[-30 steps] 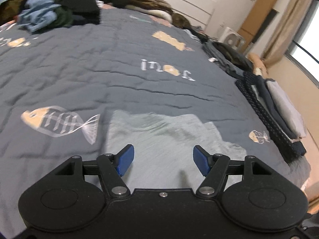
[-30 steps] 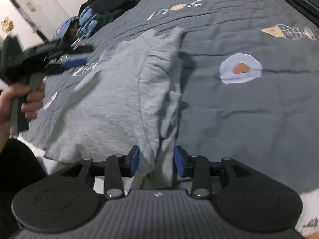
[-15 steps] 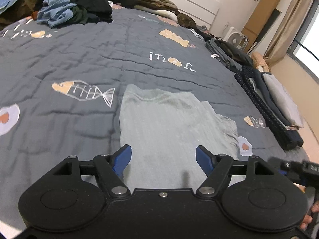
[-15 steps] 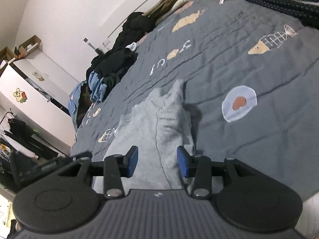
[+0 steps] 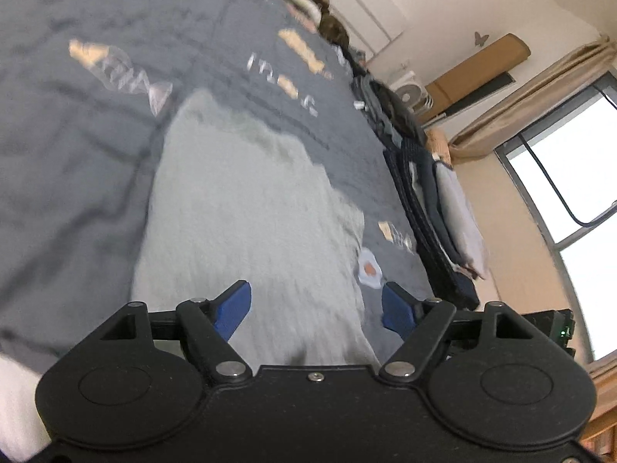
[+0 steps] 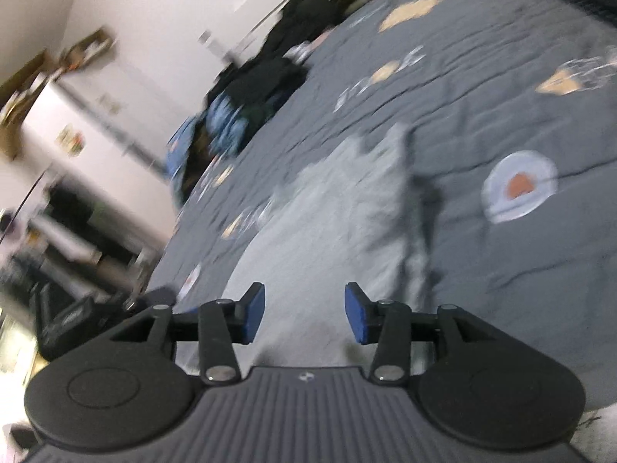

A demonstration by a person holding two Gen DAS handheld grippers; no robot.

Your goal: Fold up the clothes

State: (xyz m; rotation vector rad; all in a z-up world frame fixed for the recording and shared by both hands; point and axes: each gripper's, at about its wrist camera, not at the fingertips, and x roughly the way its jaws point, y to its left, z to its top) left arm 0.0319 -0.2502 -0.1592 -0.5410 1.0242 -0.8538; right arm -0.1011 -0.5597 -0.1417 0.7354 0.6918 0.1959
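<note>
1. Left claw (image 5: pixel 316 308) hangs with its blue pads spread wide and nothing between them, above the near hem of the grey garment (image 5: pixel 246 208).
2. Right claw (image 6: pixel 304 316) is likewise parted and holds nothing, over the same garment (image 6: pixel 331 223).
3. That garment lies spread on the bed (image 5: pixel 77 162), one side doubled over towards 3 o'clock in a rumpled ridge.
4. For a clean fold, I'd judge each claw should pinch only one layer at a near corner and carry both evenly towards 12 o'clock.
5. Soft, slightly fuzzy knit; the quilted bedspread, printed with fishbones, looks grippy.
6. Folded clothes (image 5: pixel 455 208) stack at 3 o'clock.
</note>
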